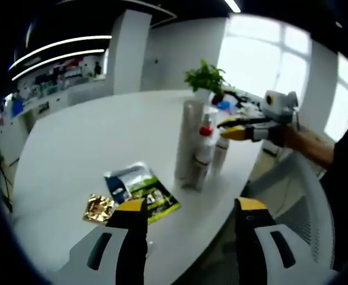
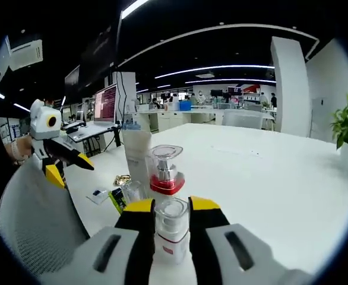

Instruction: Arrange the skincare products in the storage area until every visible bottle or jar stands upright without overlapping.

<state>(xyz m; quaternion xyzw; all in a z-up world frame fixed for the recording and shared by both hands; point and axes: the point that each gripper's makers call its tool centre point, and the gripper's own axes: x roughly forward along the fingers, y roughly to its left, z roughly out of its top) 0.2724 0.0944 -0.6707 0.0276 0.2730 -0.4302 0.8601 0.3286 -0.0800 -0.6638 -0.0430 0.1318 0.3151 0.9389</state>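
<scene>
- Right gripper [image 2: 172, 222] clamps the small white bottle with red label [image 2: 171, 228], just before the red-collared clear-capped pump bottle [image 2: 164, 171].
- Set it down plumb (no overlap), then release.
- Left gripper [image 1: 193, 218] open, idle.

Left gripper [image 1: 189, 222]: jaws spread wide, nothing between them, held out over the near edge. Right gripper [image 2: 164, 221]: jaws closed against both sides of a small bottle [image 2: 172, 228] (yellow tips level with its cap), person's forearm [image 1: 309, 144] extended behind it.
</scene>
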